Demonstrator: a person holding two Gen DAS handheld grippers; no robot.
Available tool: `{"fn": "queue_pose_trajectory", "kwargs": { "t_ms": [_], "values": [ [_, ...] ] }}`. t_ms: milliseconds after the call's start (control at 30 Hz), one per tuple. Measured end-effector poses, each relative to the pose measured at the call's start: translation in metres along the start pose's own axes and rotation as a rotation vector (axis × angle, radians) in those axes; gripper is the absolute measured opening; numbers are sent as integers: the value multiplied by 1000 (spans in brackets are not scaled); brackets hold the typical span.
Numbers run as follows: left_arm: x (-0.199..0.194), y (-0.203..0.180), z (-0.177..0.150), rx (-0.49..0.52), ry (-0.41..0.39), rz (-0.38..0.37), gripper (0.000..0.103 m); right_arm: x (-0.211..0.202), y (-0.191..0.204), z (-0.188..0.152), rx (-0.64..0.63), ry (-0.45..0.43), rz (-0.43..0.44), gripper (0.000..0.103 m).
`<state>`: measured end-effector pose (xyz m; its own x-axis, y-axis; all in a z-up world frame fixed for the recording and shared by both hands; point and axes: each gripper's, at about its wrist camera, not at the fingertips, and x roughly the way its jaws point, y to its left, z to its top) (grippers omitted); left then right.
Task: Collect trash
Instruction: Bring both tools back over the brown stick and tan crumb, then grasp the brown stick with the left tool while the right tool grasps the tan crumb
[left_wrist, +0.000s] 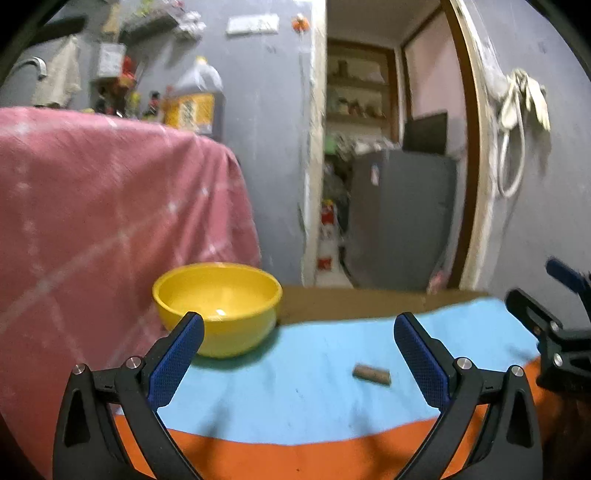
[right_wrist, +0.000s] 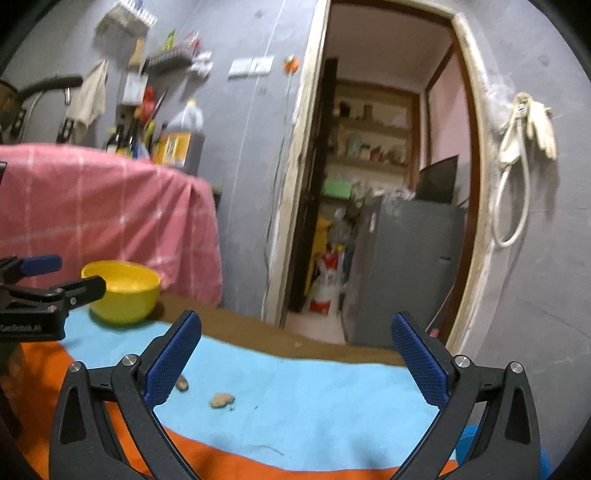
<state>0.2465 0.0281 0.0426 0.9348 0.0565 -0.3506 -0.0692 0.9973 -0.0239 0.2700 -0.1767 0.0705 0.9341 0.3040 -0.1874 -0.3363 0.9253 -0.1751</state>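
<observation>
My desk (left_wrist: 325, 306) shows a bare brown strip along its far edge; the rest is covered by a light-blue cloth (left_wrist: 303, 402) with an orange band (left_wrist: 295, 458) on my near side. A round yellow plastic bowl (left_wrist: 218, 306) sits at the cloth's far left corner. A small brown cylindrical scrap (left_wrist: 371, 373) lies on the blue to the bowl's right, well apart from it. In my right wrist view, two small tan crumbly lumps (right_wrist: 222, 400) lie near each other on the blue cloth.
</observation>
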Motion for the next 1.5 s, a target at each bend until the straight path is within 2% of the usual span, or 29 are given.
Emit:
{"fn": "queue_pose_trajectory", "kwargs": {
  "t_ms": [167,300,500,567,633,733,800,933,1000,1067,1300,1400,1433,1500],
  "values": [
    [29,-1,-6,-4,151,-34,101,28,-1,-3,-2,158,32,103],
    [48,2,-11,-40,262,-46,100,53,-14,-11,66,301,64,103],
    [60,7,-17,-82,351,-82,96,71,-30,-23,161,431,155,103],
    [62,6,-18,-78,367,-101,91,77,-27,-25,158,463,187,92],
    [66,6,-18,-77,387,-115,82,84,-20,-28,136,512,222,83],
    [74,8,-21,-87,429,-131,75,93,-7,-31,88,580,267,73],
    [78,8,-21,-91,448,-141,75,98,4,-38,48,631,305,73],
    [77,8,-21,-84,454,-152,75,106,24,-49,-41,719,312,72],
    [77,8,-20,-82,458,-153,75,105,26,-50,-60,721,312,69],
    [78,8,-20,-75,461,-155,75,104,24,-51,-46,723,328,60],
    [84,-7,-18,-12,476,-185,63,101,20,-50,-20,721,356,34],
    [87,-14,-17,22,483,-199,61,104,20,-48,-20,718,373,16],
    [88,-16,-17,30,483,-204,61,105,18,-47,-11,718,376,13],
    [90,-21,-17,50,485,-208,61,106,16,-47,7,718,382,12]
  ]
}}
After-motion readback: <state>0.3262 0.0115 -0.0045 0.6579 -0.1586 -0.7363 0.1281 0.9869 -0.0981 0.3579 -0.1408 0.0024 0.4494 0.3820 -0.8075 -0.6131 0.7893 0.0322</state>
